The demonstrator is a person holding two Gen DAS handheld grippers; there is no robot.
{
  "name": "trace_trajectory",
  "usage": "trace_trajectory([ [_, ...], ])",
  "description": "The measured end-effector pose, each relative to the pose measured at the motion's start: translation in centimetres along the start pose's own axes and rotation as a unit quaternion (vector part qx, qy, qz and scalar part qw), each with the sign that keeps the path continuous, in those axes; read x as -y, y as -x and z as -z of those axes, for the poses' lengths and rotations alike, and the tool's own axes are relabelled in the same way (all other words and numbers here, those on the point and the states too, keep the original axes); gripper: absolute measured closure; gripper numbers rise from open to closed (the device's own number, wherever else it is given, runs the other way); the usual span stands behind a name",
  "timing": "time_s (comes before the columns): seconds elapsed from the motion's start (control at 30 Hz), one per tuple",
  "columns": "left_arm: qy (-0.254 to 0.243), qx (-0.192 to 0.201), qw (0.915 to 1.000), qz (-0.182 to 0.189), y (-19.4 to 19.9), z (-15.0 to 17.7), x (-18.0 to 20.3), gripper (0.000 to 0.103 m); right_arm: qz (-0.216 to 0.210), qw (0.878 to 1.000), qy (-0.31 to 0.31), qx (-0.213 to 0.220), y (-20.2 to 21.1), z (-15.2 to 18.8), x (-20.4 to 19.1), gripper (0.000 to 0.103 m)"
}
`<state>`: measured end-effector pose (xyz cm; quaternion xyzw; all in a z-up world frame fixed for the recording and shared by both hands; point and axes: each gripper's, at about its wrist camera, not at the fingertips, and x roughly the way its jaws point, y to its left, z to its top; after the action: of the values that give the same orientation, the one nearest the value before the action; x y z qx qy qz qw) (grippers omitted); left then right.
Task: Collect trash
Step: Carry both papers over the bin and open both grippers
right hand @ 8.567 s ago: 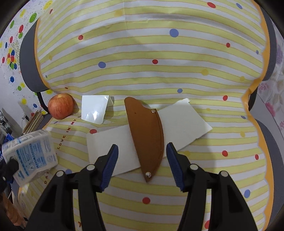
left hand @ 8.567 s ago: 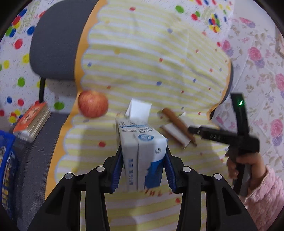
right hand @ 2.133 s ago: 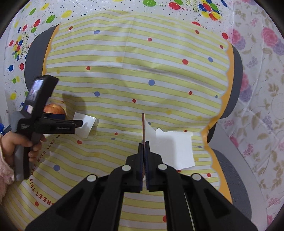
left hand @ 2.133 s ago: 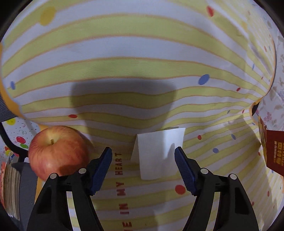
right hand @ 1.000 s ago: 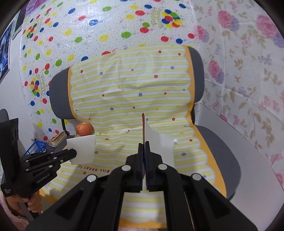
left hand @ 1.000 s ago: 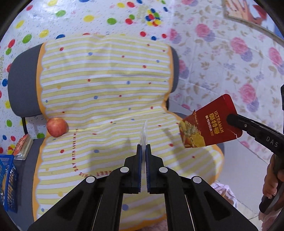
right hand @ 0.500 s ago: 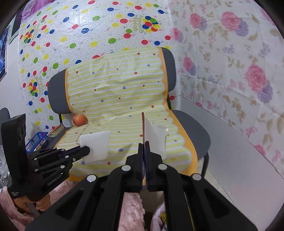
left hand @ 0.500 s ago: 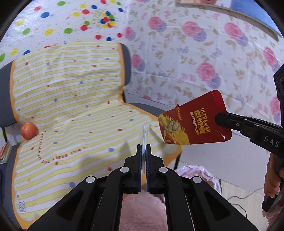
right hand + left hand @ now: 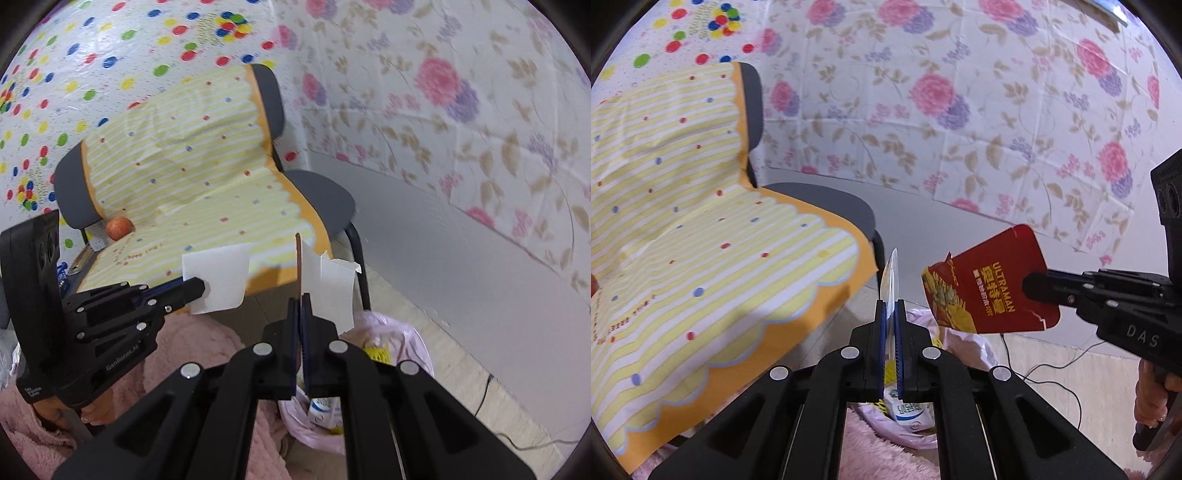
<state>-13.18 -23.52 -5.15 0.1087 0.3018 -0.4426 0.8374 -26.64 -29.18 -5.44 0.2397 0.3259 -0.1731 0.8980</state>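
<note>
A: Overhead, both grippers are seen beyond the right edge of the chair (image 9: 314,199), above a pink bag (image 9: 388,332) on the floor.

B: Left gripper (image 9: 891,314)?

A: Jaws are pressed together on a thin white sheet (image 9: 218,277), seen edge-on from its own camera and flat from the right wrist camera. The sheet is held upright, near the front right corner of the seat.

B: Right gripper (image 9: 298,306)?

A: Jaws are likewise clamped, on a red packet (image 9: 990,288) printed ULTRAMAN, with a torn white paper (image 9: 332,291) pinched alongside it. The packet is held in the air, right of the left gripper and above the bag.

B: Bag contents?

A: A white and blue carton (image 9: 325,410) and something yellow are visible inside the open mouth; more cannot be told.

B: Chair?

A: It is draped with a yellow striped, dotted cloth (image 9: 192,177). An apple (image 9: 119,228) is left at the far left of the seat, against the backrest.

B: Surroundings?

A: A flowered wall covering (image 9: 960,110) is noted on the right, a dotted one behind the chair. A black cable (image 9: 1052,369) lies on the floor. Fluffy pink fabric (image 9: 192,350) is noted near the bottom of both views.
</note>
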Motion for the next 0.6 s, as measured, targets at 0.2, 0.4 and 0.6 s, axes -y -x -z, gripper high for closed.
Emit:
trace_trajectory([
  [0.2,-0.017,-0.021,0.9992,0.030,-2.8,-0.3,1.8,0.093,0.009,0.999,-0.033,-0.025,-1.1,1.1,2.5,0.100],
  [0.4,-0.012,-0.049,0.9984,0.027,-5.3,0.0,1.9,0.040,0.030,0.997,-0.042,-0.049,-4.1,1.7,4.3,0.087],
  [0.6,0.016,-0.054,0.9984,-0.008,-4.5,0.5,-0.6,0.034,0.031,0.996,-0.054,-0.066,-5.4,2.6,5.1,0.067],
])
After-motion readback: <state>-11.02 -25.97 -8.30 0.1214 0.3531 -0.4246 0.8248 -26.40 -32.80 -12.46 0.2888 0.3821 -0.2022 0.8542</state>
